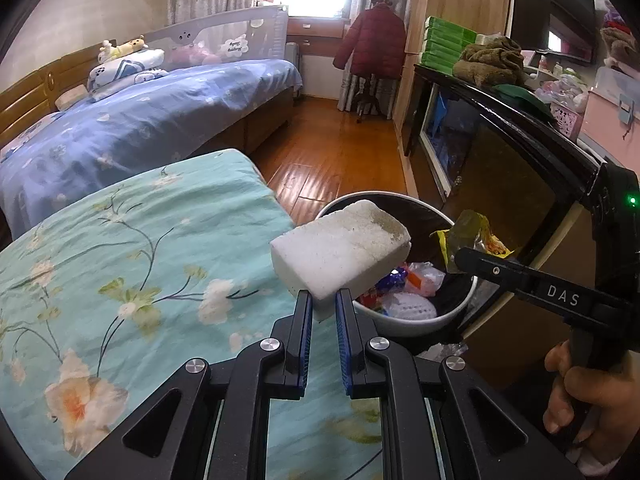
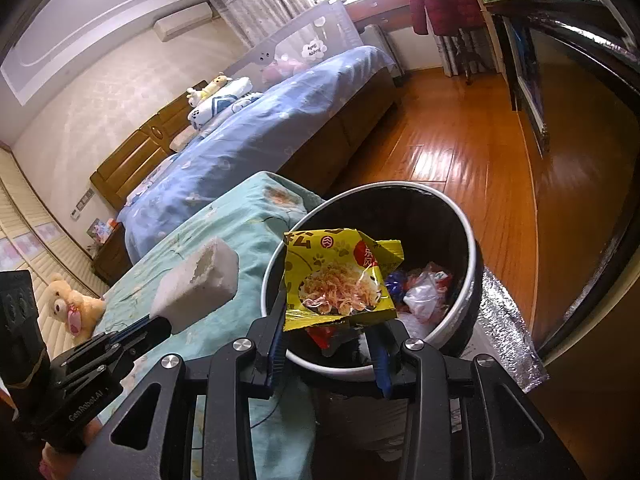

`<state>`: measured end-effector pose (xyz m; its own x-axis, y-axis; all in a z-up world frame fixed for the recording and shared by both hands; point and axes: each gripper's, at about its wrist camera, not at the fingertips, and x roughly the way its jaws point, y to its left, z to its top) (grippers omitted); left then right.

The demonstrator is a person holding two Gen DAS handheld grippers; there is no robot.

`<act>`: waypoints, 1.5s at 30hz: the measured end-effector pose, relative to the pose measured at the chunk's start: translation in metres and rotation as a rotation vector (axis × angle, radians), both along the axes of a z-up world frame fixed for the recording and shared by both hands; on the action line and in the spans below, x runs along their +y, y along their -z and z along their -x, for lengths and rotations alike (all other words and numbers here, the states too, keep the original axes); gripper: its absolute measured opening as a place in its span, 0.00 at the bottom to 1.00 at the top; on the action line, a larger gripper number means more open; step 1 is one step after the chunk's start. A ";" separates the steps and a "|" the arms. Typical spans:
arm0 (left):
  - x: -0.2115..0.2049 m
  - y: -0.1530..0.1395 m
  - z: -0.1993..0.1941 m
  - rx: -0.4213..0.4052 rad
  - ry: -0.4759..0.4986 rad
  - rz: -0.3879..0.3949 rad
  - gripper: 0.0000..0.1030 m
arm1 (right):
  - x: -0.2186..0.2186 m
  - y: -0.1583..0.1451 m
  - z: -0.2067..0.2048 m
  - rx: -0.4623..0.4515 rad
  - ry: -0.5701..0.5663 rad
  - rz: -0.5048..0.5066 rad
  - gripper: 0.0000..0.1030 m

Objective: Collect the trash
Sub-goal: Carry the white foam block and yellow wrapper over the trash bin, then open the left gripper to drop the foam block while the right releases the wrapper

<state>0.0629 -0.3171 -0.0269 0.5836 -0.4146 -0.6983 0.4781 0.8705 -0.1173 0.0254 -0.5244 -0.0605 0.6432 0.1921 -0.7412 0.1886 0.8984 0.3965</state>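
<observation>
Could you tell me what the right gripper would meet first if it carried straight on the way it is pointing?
Probably the trash bin: the right gripper, shut on the yellow snack wrapper, points down into its open mouth, toward the trash inside. Depth is unclear.

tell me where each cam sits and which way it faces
Left wrist: on the left gripper, looking down along its fingers at the foam block it grips, the bin beyond; the right gripper and a hand show at right.
Right wrist: on the right gripper, looking down at the yellow wrapper it holds over the bin; the left gripper shows at left.
Shared: block, wrapper, bin, teal bedspread, blue bed.
</observation>
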 end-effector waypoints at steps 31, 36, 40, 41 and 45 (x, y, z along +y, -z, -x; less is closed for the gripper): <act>-0.057 0.010 -0.027 0.009 0.050 -0.050 0.10 | -0.024 0.006 -0.030 0.037 0.000 0.032 0.35; -0.062 0.013 -0.033 0.012 0.051 -0.053 0.10 | -0.027 0.009 -0.034 0.045 -0.004 0.035 0.35; -0.064 0.013 -0.036 0.015 0.051 -0.055 0.10 | -0.028 0.012 -0.037 0.055 -0.007 0.038 0.35; -0.064 0.013 -0.037 0.016 0.052 -0.055 0.10 | -0.029 0.013 -0.038 0.058 -0.008 0.040 0.35; -0.070 0.014 -0.040 0.020 0.054 -0.059 0.10 | -0.031 0.015 -0.042 0.068 -0.006 0.044 0.35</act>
